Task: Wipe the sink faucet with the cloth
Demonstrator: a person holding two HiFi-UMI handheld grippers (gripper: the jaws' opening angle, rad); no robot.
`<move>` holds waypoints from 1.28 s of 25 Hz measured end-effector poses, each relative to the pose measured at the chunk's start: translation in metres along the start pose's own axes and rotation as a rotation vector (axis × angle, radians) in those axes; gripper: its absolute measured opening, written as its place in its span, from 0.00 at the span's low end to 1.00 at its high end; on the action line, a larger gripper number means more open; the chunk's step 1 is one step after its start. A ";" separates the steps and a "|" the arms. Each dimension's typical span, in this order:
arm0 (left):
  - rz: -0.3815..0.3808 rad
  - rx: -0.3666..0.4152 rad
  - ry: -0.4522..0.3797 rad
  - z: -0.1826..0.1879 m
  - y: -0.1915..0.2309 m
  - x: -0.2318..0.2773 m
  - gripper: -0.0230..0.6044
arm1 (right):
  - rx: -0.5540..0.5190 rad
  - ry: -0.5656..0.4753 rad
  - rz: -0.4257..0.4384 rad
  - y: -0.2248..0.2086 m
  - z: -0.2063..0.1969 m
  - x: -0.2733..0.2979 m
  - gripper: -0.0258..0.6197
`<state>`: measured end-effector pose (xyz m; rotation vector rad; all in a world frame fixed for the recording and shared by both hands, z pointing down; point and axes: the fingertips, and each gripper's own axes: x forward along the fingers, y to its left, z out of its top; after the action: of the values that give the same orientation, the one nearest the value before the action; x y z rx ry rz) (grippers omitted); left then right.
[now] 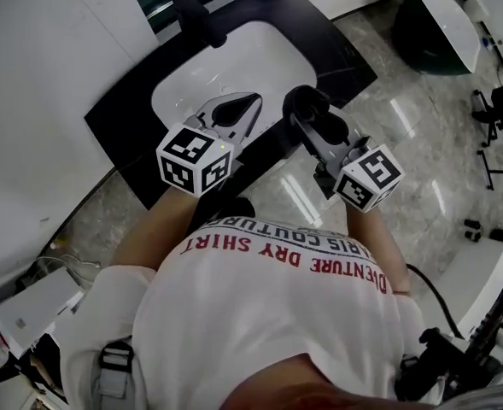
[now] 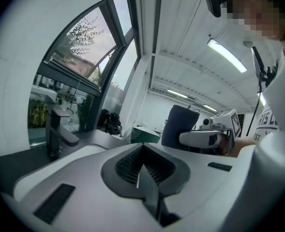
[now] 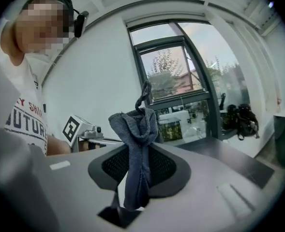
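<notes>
Cloth (image 3: 138, 129): dark blue-grey, bunched into a rope and pinched in the right gripper (image 3: 134, 175). Its crumpled top stands above the jaws, with one twisted end poking up.
Right gripper: jaws closed on the cloth's lower part, with the fabric filling the gap between them. It is held up in the air in front of the person's chest, over the near edge of the counter (image 1: 341, 45).
Left gripper (image 2: 141, 172): jaws pressed together with nothing between them. It sits just beside the right gripper (the two are apart, not touching) and points out over the near rim of the sink (image 1: 178, 79).
Faucet (image 2: 56, 131): dark and square-bodied, with a short flat spout. It stands upright on the far side of the sink, well apart from both grippers and from the cloth, and nothing touches it.
Sink: a white rounded basin set into the counter, lying between the grippers and the faucet.
Counter: a black slab set at an angle against a white wall.
Window (image 3: 173, 81): dark-framed, behind the counter, with trees and sky beyond it.
Floor (image 1: 422, 126): pale, glossy and marbled, to the right of the counter.
Shirt (image 1: 277, 331): white with red lettering, filling the bottom of the head view.
</notes>
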<state>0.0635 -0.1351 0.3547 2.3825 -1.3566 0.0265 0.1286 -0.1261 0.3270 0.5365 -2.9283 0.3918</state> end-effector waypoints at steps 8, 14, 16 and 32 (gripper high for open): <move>0.213 -0.042 -0.017 0.019 0.064 0.003 0.04 | -0.123 0.055 0.244 -0.030 0.025 0.071 0.17; 0.386 -0.087 -0.020 0.025 0.100 0.021 0.04 | -0.130 0.117 0.472 -0.065 0.024 0.121 0.17; 0.445 -0.109 -0.037 0.030 0.113 0.029 0.04 | -0.135 0.127 0.530 -0.080 0.029 0.138 0.17; 0.590 -0.185 -0.074 0.034 0.150 0.008 0.04 | -0.555 0.071 0.601 -0.081 0.104 0.281 0.17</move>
<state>-0.0627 -0.2207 0.3741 1.7787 -1.9561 -0.0231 -0.1121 -0.3205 0.2967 -0.4233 -2.8754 -0.3435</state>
